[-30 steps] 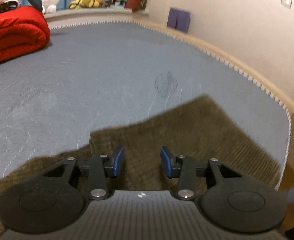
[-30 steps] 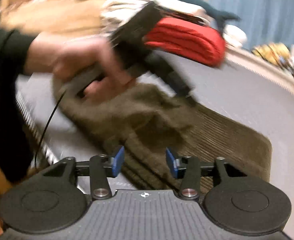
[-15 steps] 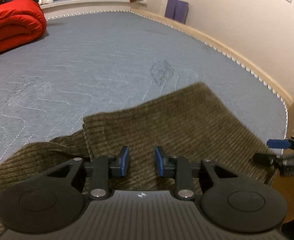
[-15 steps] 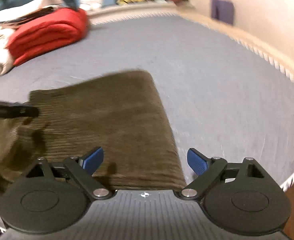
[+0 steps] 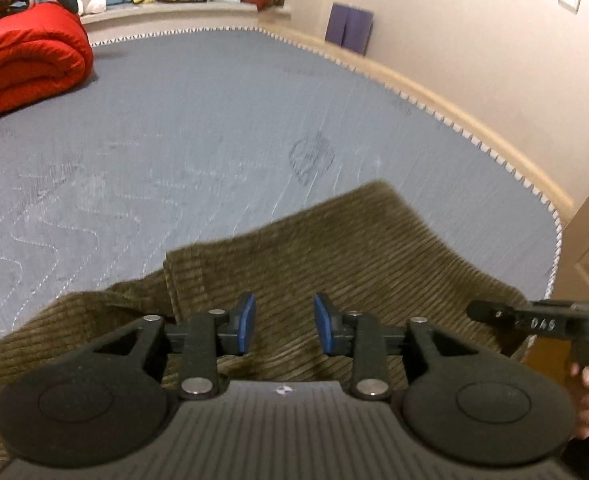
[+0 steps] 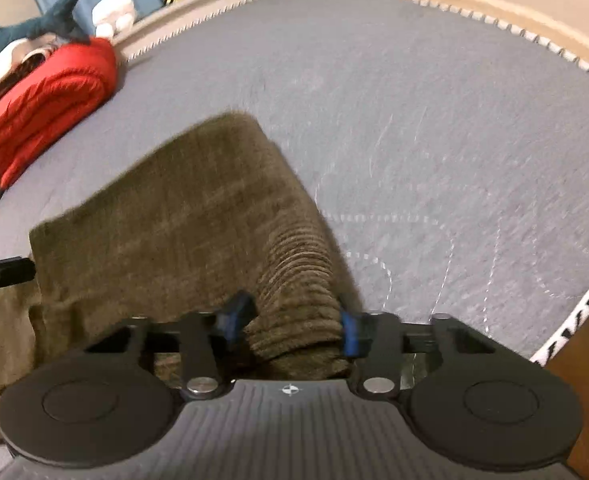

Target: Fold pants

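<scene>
From the left wrist view, the left gripper (image 5: 284,324) hung over the olive corduroy pants (image 5: 334,256), its jaws apart and opening, nothing pinched between them. The pants lay on the grey mattress (image 5: 214,120), spreading from 8 o'clock to 3 o'clock around the tongs. The right gripper (image 5: 490,314) sat at 3 o'clock at the pants' edge.

From the right wrist view, the right gripper (image 6: 290,320) was closing, a bunched ridge of pants (image 6: 166,216) between its blue pads. The cloth ran off toward 11 o'clock.
</scene>
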A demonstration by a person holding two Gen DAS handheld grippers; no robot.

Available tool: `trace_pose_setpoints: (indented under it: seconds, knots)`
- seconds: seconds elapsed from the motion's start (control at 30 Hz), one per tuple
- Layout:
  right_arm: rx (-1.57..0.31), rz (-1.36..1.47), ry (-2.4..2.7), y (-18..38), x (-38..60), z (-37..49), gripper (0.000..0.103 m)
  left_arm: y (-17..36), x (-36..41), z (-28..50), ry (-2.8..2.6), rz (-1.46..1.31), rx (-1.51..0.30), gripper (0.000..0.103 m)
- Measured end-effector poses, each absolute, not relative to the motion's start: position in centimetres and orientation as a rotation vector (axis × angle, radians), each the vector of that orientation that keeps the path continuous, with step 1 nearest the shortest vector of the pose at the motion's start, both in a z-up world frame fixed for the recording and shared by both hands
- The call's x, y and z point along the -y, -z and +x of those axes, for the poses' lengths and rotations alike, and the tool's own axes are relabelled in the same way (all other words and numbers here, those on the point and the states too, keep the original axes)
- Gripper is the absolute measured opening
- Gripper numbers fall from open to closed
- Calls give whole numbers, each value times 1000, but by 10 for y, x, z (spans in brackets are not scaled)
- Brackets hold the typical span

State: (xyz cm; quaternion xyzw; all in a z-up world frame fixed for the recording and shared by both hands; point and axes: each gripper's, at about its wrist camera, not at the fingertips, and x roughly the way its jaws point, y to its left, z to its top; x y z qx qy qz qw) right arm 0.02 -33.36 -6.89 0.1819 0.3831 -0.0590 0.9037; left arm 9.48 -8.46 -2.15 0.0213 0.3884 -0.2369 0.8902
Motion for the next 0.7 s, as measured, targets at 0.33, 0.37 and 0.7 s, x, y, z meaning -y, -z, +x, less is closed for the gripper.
trace_pose_setpoints:
  seconds: [0.33,0.37,0.7]
  knots:
    - [-432,-136,-161,1,182,-52,29,-26,43,89,764,-388,-784,93]
    - [-415,-183,-189,2,169,-57,29,-25,41,91,790,-424,-795,94]
    - [-350,-442,-358,21,85,-79,27,-3,39,102,673,-326,-858,61]
